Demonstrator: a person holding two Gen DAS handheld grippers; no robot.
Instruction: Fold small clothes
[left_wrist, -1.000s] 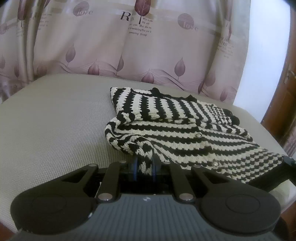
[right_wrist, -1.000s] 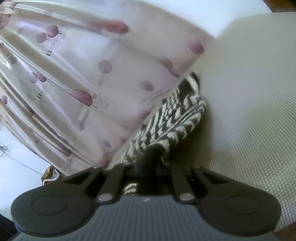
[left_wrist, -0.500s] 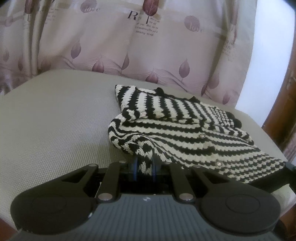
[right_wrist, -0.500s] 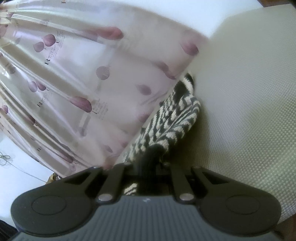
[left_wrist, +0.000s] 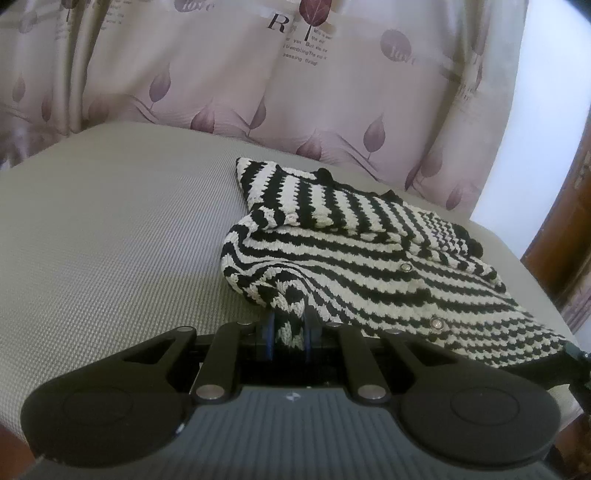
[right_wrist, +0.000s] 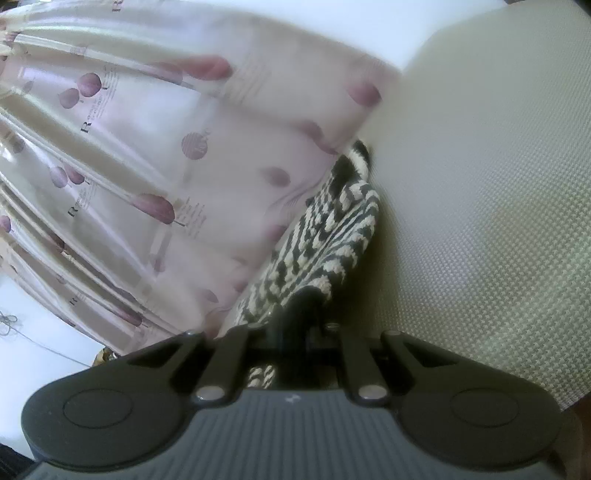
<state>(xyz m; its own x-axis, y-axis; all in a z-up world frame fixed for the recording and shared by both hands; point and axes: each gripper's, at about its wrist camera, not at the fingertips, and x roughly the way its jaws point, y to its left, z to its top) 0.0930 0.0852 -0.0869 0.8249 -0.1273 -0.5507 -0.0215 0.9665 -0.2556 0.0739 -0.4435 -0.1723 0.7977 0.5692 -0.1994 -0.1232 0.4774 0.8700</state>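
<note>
A black-and-cream striped knit cardigan (left_wrist: 369, 258) with metal snap buttons lies on a grey-green woven surface (left_wrist: 110, 240), a sleeve folded across its far part. My left gripper (left_wrist: 290, 328) is shut on the cardigan's near left hem, the fabric pinched between the blue-edged pads. At the lower right of the left wrist view, a dark piece of the other gripper (left_wrist: 570, 363) touches the hem's right corner. In the tilted right wrist view, my right gripper (right_wrist: 299, 314) is shut on the cardigan (right_wrist: 332, 229), whose edge runs away from the fingers.
A pale curtain (left_wrist: 295, 74) printed with purple leaves hangs right behind the far edge of the surface. Brown wood (left_wrist: 565, 240) stands at the right. The surface left of the cardigan is bare weave, with its near edge under my left gripper.
Both views have rolled slightly. The cardigan sits a little lower and nearer in the left wrist view. Both grips hold the same fabric.
</note>
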